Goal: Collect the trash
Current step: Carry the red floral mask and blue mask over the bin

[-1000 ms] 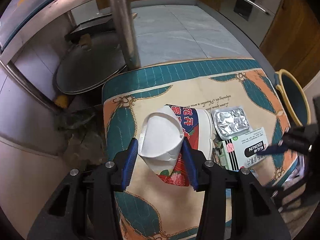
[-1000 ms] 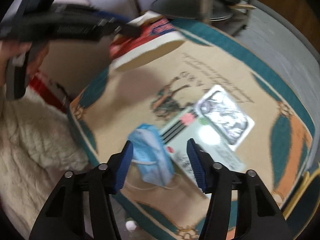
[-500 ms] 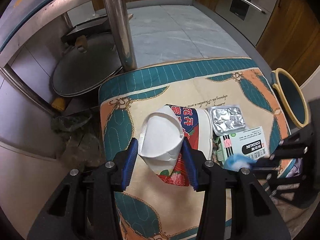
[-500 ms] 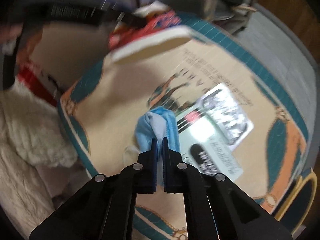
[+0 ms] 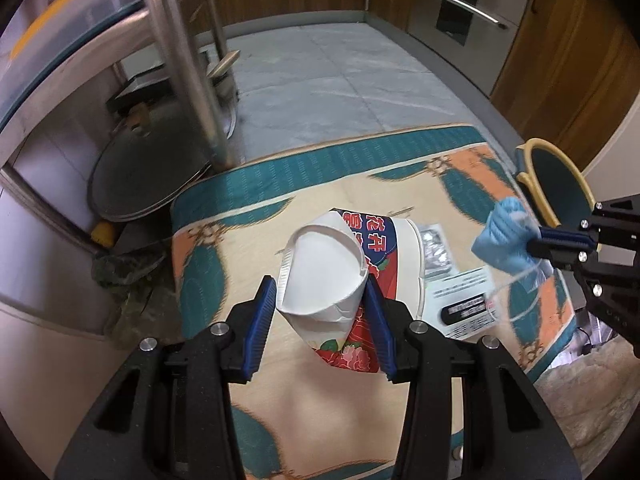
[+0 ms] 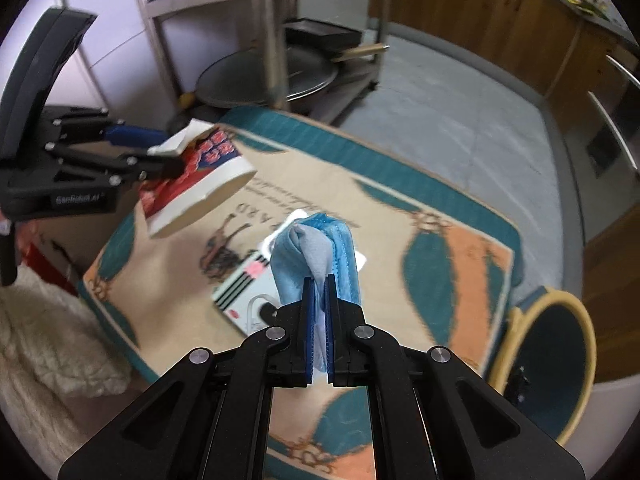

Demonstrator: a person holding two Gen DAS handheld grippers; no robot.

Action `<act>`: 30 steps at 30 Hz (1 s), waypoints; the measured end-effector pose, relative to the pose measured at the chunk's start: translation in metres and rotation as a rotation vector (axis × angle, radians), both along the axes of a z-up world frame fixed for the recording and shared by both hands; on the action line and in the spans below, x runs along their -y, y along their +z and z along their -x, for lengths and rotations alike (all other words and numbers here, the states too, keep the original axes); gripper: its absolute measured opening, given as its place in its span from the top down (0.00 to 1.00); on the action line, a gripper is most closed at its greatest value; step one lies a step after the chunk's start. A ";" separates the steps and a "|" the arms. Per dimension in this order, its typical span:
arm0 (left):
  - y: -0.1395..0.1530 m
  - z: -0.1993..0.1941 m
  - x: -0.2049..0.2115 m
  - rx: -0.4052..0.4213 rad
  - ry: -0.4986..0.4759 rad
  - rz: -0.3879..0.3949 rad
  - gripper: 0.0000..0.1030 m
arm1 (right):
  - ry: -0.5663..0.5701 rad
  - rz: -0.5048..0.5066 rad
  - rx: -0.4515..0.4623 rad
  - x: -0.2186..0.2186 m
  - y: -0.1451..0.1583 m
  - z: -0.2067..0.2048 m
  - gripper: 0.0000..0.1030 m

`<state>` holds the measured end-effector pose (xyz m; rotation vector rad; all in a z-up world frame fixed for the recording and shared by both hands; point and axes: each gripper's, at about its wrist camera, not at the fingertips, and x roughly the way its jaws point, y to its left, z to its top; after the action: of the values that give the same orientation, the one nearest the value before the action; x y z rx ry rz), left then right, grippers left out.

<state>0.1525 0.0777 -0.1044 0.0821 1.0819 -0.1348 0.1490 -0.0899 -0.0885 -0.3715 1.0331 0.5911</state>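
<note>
Crushed paper noodle cup, white inside with red and blue print, squeezed between the blue pads of the left gripper and held up off the patterned cloth. Jaws about halfway closed, pressing both sides of the cup's flattened rim. From the right wrist view, same cup hanging tilted at the far left, mouth facing down toward the cloth.

Blue face mask pinched tight in the right gripper, jaws basically shut on the folded fabric, rest of it bunching up past the fingertips. Also lifted clear of the cloth; white ear loop dangling below it in the left wrist view.

Under all that, lying flat on the cloth: a white medicine box with black stripes, and touching its far side a silvery blister pack, partly hidden behind the cup.

Off the right edge of the cloth, a teal bin with a yellow rim, standing on the grey floor. Far left, a metal rack with a big round pan lid leaning low. Fuzzy cream blanket near left.
</note>
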 end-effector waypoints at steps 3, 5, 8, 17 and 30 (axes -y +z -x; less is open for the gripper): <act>0.007 -0.003 0.021 0.027 -0.032 0.007 0.57 | -0.058 -0.006 0.028 0.022 0.008 -0.004 0.95; 0.014 -0.006 0.039 0.053 -0.062 0.018 0.57 | -0.107 0.002 0.052 0.037 0.011 -0.007 0.95; 0.018 -0.009 0.063 0.076 -0.103 0.027 0.57 | -0.186 0.003 0.076 0.064 0.019 -0.010 0.95; 0.022 -0.019 0.144 0.119 -0.243 0.063 0.57 | -0.429 0.020 0.151 0.153 0.030 -0.017 0.95; 0.009 -0.019 0.258 0.143 -0.426 0.083 0.57 | -0.653 0.075 0.156 0.254 0.012 -0.025 0.94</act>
<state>0.1716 -0.1807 -0.0950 0.2436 0.9027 -0.5487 0.1737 -0.3437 -0.0768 -0.1257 0.9570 -0.0626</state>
